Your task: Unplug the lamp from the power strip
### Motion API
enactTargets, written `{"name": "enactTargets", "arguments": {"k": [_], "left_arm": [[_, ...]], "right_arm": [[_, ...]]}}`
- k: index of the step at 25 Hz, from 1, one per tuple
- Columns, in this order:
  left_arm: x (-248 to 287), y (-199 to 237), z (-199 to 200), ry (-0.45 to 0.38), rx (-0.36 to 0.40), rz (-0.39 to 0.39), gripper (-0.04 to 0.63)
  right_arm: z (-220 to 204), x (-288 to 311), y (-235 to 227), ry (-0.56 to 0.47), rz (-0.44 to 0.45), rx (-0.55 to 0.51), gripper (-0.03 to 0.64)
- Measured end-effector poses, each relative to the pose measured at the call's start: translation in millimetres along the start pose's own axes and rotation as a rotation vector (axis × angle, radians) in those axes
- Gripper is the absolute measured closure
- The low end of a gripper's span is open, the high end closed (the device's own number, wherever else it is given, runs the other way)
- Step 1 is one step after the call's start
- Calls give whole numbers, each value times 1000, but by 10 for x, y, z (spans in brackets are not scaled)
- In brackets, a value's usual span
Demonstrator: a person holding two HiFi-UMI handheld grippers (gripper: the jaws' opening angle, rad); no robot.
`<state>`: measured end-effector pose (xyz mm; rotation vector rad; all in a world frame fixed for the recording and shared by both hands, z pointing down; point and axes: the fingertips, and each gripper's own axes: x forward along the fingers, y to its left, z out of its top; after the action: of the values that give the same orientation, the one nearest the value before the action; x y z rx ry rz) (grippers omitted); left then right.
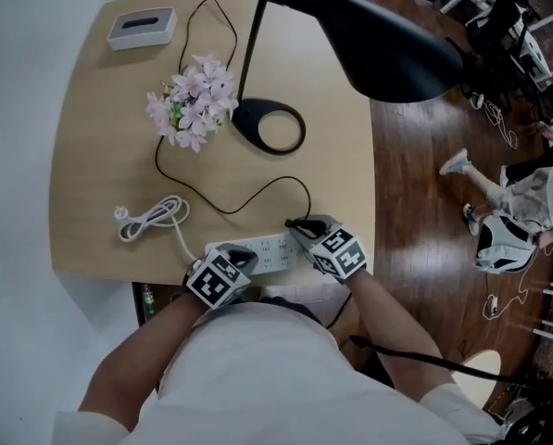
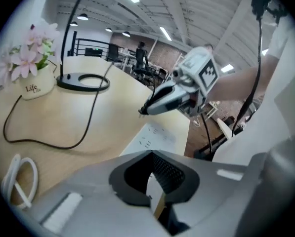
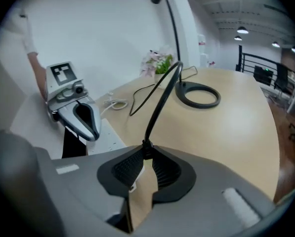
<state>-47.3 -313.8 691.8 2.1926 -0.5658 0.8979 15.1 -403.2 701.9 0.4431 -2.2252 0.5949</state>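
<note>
The white power strip (image 1: pixel 267 248) lies along the table's near edge. My left gripper (image 1: pixel 243 260) is shut on its left end, and in the left gripper view the strip (image 2: pixel 154 135) runs forward from the jaws (image 2: pixel 152 174). My right gripper (image 1: pixel 300 226) is shut on the lamp's black plug, with the cord (image 3: pixel 162 98) rising straight out of its closed jaws (image 3: pixel 146 154). In the left gripper view the right gripper (image 2: pixel 143 111) holds its tip a little above the strip's face. The cord (image 1: pixel 257 197) loops back to the lamp's ring base (image 1: pixel 269 128).
A pot of pink flowers (image 1: pixel 193 100) stands left of the lamp base. A coiled white cable (image 1: pixel 151 216) lies at the strip's left. A white box (image 1: pixel 142 28) sits at the far left corner. The black lamp head (image 1: pixel 369 26) overhangs the table's right side.
</note>
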Motion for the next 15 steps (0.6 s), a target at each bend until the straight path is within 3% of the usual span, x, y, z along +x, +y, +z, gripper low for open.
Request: {"name": "enactTargets", "arguments": {"k": [3, 6, 11, 15], "left_arm": [[-262, -11, 220, -128, -21, 20, 594], [-518, 3, 335, -203, -30, 57, 594], [-821, 28, 387, -277, -53, 139, 594], [-1057, -35, 447, -348, -58, 197, 594]], "right_arm": [[-70, 74, -176, -11, -24, 111, 557], [-38, 99, -244, -41, -47, 152, 554], [-56, 23, -274, -22, -129, 107, 503], [-17, -172, -196, -74, -145, 73, 503]]}}
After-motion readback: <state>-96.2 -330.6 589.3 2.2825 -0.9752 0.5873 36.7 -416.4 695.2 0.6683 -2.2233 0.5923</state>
